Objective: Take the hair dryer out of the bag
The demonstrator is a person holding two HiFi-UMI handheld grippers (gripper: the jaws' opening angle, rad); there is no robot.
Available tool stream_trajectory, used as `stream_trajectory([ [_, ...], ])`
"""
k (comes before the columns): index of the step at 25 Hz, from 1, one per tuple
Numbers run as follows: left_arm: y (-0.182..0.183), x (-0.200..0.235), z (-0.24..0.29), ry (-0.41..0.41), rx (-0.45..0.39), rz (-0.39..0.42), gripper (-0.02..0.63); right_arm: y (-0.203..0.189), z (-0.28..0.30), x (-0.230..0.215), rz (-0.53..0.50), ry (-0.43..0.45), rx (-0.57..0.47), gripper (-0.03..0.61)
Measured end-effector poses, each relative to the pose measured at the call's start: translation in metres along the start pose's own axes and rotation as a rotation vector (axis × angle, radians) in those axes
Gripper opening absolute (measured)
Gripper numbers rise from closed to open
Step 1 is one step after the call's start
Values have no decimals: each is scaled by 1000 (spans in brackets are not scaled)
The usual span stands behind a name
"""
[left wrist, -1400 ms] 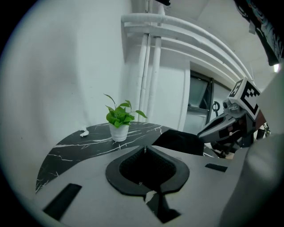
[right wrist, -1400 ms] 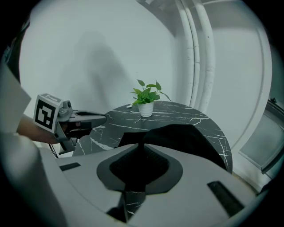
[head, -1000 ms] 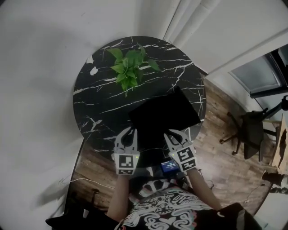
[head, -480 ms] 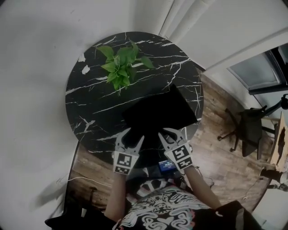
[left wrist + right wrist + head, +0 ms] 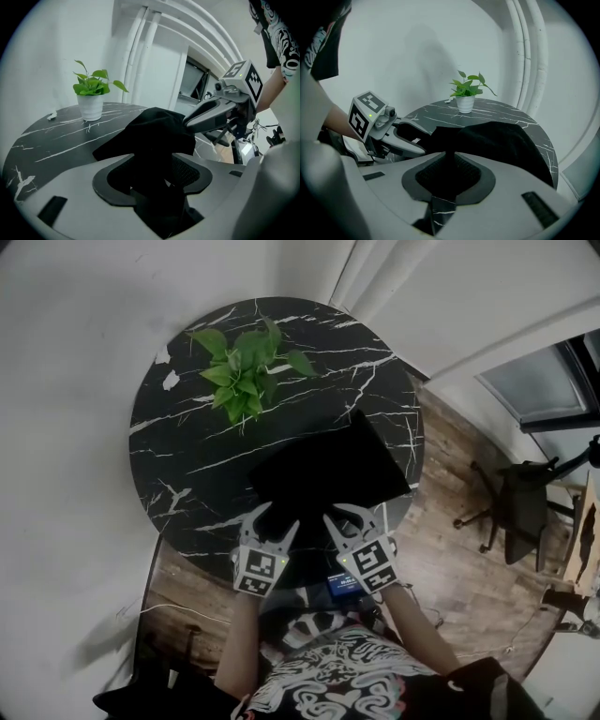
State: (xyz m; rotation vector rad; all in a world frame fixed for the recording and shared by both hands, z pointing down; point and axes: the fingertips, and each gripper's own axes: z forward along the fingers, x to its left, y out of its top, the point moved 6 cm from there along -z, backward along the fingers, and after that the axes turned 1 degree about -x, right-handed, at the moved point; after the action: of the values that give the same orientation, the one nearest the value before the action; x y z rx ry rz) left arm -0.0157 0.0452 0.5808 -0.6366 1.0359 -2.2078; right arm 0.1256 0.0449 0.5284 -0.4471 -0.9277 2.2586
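Observation:
A black fabric bag [image 5: 328, 474] lies on the near right part of the round black marble table [image 5: 187, 446]. My right gripper [image 5: 345, 515] is shut on the bag's near edge, with the dark cloth pinched between its pads [image 5: 450, 173]. My left gripper [image 5: 272, 518] sits just left of it at the same edge. Its jaws have just been opening and now stand apart, with a fold of the bag [image 5: 150, 131] lying loose between them. The hair dryer is not visible; the bag hides whatever is inside it.
A potted green plant [image 5: 244, 371] stands at the table's far side. A small device with a blue screen [image 5: 342, 584] hangs at the person's waist. An office chair [image 5: 525, 512] stands on the wooden floor to the right. White wall and pipes lie behind.
The left gripper's jaws have spread from nearly closed to wide apart and it has dropped lower at the bag's near edge. The right gripper has kept its hold and place.

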Motion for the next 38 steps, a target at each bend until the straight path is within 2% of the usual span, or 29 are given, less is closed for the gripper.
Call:
stream_trajectory([
  [5,-5,-4,4,-34,40,-1,120,0,0,-3,-1,6,10,22],
  [7,-5,-4,4,-31,34,14,56,0,2,-4,-12,4,15,21],
  [9,0,-5,2,-41,7,25,27,2,4,-4,-28,2,16,22],
  [16,21,-4,-4,-81,-66,35,23,14,12,7,-98,52,6,26],
  [17,24,-3,-6,-90,-83,32,23,17,14,9,-85,77,-7,44],
  [19,29,-2,-9,-110,-121,20,23,23,18,12,-80,120,-11,126],
  [23,35,-1,-13,-153,-162,22,23,30,26,17,-289,135,42,156],
  [29,43,-3,-19,-194,-219,22,23,41,39,25,-505,153,81,156],
  [30,43,-3,-19,-196,-219,27,23,41,40,26,-524,155,89,134],
  [32,43,-2,-19,-186,-213,39,25,42,41,28,-533,157,99,58],
  [33,43,-1,-19,-176,-209,45,25,42,41,29,-527,153,99,40],
  [38,30,9,-27,-129,-183,49,50,42,37,29,-469,136,88,28],
])
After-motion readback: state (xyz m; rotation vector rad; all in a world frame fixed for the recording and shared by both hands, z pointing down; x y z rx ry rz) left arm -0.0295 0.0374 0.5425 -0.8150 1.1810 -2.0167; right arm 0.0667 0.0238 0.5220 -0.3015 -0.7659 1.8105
